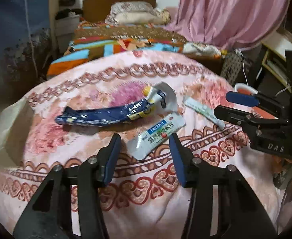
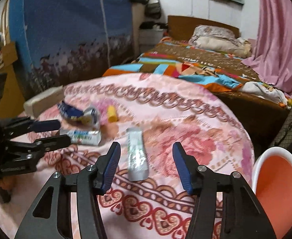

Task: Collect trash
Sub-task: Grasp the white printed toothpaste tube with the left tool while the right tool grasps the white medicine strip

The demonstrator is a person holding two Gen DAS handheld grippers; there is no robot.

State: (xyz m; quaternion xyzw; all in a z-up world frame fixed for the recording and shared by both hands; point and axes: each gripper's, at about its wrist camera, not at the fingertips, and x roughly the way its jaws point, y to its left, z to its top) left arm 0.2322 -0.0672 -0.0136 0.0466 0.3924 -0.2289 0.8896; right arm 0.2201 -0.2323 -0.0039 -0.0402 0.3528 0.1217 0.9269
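A: Nearest the left wrist camera, what is there?

B: The left tool (image 1: 145,139), its jaws apart and grasping nothing. Between its blue pads, touching neither, lies the near end of a white sachet (image 1: 156,135) with a blue label, flat on a pink flowered blanket (image 1: 126,195).

A: And by the right camera?

B: The right tool (image 2: 146,149), also released and empty. A pale green-and-white sachet (image 2: 137,155) lies lengthwise in the gap between its pads, touching neither. Just to the right stands a white bin (image 2: 279,181) with an orange inside.

A: What lies a little farther on the blanket?

B: In the left view, a crumpled dark blue wrapper (image 1: 100,115) sits just beyond the white sachet, with a torn white wrapper (image 1: 166,97) at its right end. In the right view a small yellow piece (image 2: 112,112) lies near them; the blur hides what it is.

A: And in the distance?

B: A bed (image 2: 195,63) with a bright patchwork cover and a pillow (image 2: 215,35), a pink curtain (image 2: 281,29) on the right, and a blue hanging cloth (image 2: 66,20) on the left.
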